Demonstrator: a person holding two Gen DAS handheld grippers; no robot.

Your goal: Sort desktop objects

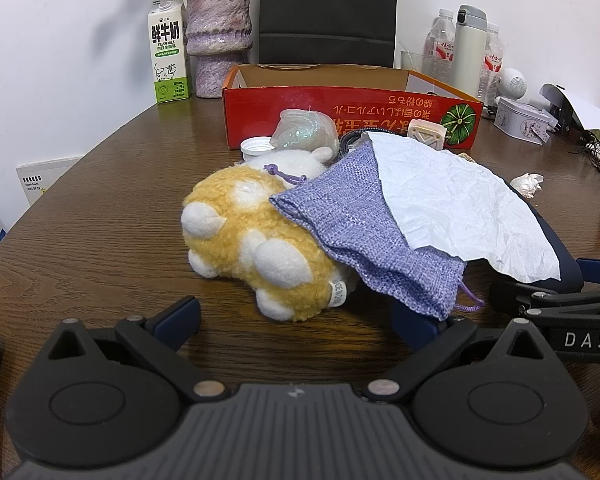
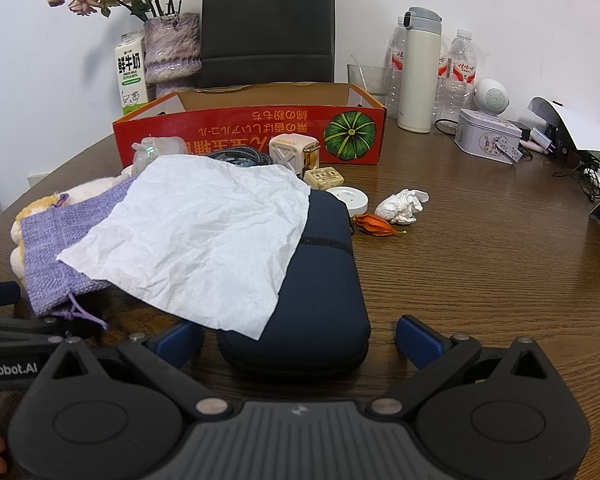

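Both claws hang spread wide over the near edge of the brown wooden table [image 2: 480,264], each pinching nothing. Between the blue pads of the left gripper [image 1: 296,320] lies bare wood, with the yellow-and-white plush toy [image 1: 256,240] just beyond them. The right gripper [image 2: 300,340] has the near end of the navy zip case [image 2: 324,280] between its spread fingers, pads apart from it.

A lilac woven drawstring pouch [image 1: 360,232] leans over the plush toy's back and hides part of it. A crumpled white paper sheet [image 2: 196,236] lies over the pouch and over the left half of the case, so what the sheet covers there cannot be seen. Behind the heap a clear iridescent plastic wrapper [image 1: 304,128], a white bottle cap [image 1: 256,147], a braided cable [image 2: 236,157] and a cream charger plug [image 2: 294,152] show only in part. A small cream block [image 2: 323,178], a white round puck [image 2: 347,196], a wad of white tissue [image 2: 400,206] and an orange dried pod [image 2: 374,226] lie right of the case, towards the table's middle.

An open red cardboard box [image 2: 228,136] stands towards the far edge, its inside mostly hidden by its front wall. Bare wood spreads along the near-left edge and across the right side of the table. The left gripper's arm is cut off at the right wrist view's left border.
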